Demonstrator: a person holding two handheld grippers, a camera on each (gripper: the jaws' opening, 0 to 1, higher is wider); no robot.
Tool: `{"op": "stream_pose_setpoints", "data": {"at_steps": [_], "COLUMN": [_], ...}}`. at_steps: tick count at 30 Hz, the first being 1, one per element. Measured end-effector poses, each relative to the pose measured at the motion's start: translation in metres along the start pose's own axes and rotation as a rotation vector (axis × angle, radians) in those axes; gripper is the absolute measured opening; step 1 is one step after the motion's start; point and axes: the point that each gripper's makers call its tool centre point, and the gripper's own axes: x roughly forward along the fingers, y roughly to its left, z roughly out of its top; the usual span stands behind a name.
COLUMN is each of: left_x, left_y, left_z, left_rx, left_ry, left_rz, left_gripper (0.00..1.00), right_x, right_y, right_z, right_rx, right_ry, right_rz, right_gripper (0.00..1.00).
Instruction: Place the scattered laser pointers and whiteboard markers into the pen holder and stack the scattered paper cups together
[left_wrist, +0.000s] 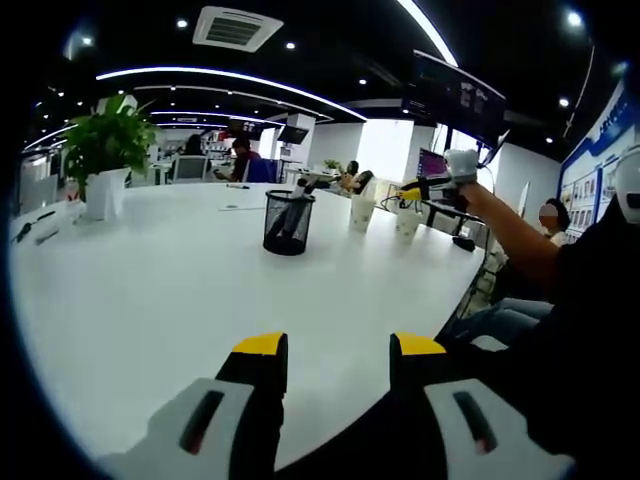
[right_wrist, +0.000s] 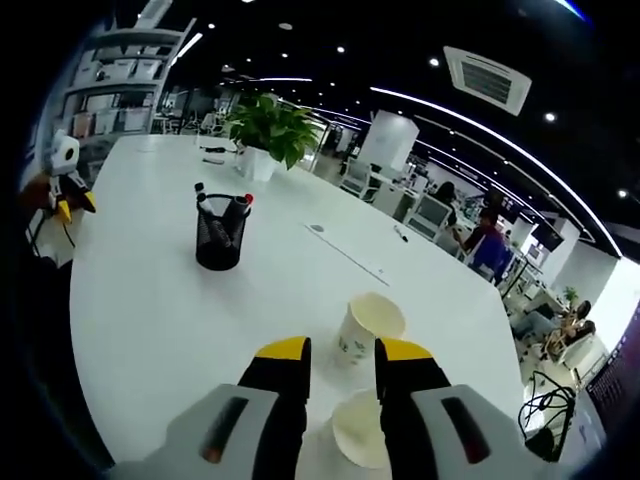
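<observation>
potted plant (left_wrist: 105, 150), white table (left_wrist: 150, 290), ceiling vent (left_wrist: 236, 27)

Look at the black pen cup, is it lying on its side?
No, in the right gripper view the black mesh pen holder stands upright on the white table with markers sticking out of its top.

Around me: an open-plan office with a black ceiling (left_wrist: 330, 60) carrying curved light strips (left_wrist: 230, 80), small round downlights and a square air-conditioning vent (left_wrist: 236, 27), seen above the large white surface (left_wrist: 180, 290) at which I work. A potted green plant (right_wrist: 268, 128) in a white pot stands at the far side of the surface, shelving with boxes (right_wrist: 115, 70) lines one wall, and a white column (right_wrist: 388, 140) rises among desks with monitors and office chairs (right_wrist: 428, 212). Beyond the far desks a bright window area (left_wrist: 385, 148) lights the room, seated people occupy the background, and a dark screen (left_wrist: 462, 98) hangs from the ceiling.
</observation>
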Motion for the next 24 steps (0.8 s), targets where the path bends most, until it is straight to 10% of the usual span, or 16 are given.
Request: {"op": "stream_pose_setpoints", "data": {"at_steps": [24], "left_x": [0.001], "left_y": [0.001], "left_z": [0.003], "left_rx": [0.006], "left_ry": [-0.002], "left_rz": [-0.007], "left_gripper": [0.42], "right_x": [-0.026], "right_y": [0.002], "right_z": [-0.035], "right_rx": [-0.020], "right_ry": [0.065], "right_rz": [-0.021], "right_gripper": [0.29]}}
